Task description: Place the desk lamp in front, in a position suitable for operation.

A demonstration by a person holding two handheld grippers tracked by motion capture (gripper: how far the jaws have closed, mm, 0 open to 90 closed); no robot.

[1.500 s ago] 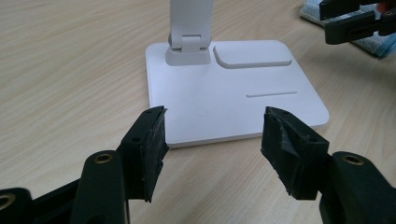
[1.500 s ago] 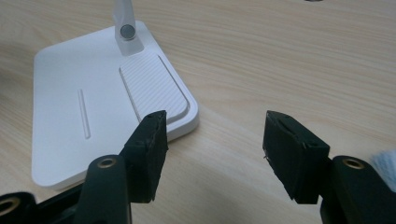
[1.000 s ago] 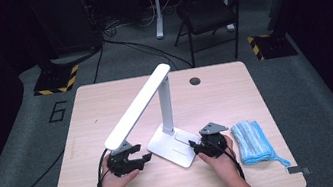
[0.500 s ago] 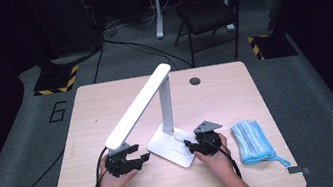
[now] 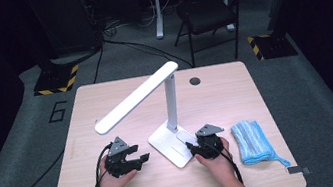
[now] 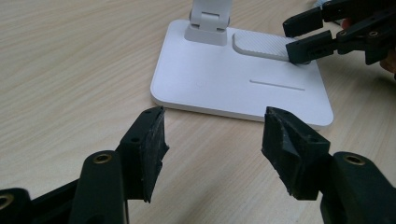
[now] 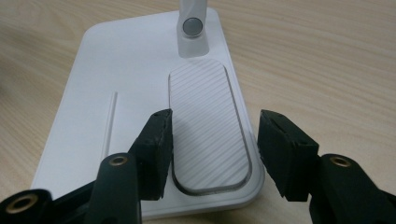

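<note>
Lamp: white smooth plastic desk lamp point(image 5: 169, 123), flat rounded base, ribbed pad point(image 7: 208, 123).
Right gripper point(image 7: 212, 144): jaws apart, just been closing astride the pad.
Left gripper point(image 6: 212, 140): jaws apart, nothing between.
Nearby: blue folded cloth point(image 5: 252, 141), wooden table point(image 5: 235, 92).

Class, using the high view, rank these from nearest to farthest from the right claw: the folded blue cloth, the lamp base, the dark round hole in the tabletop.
1. Lamp base: directly at the right claw, on its left in this view.
2. Folded blue cloth: a little off on its other side, near the table's right edge.
3. Dark round hole: farthest, toward the table's far edge.
</note>
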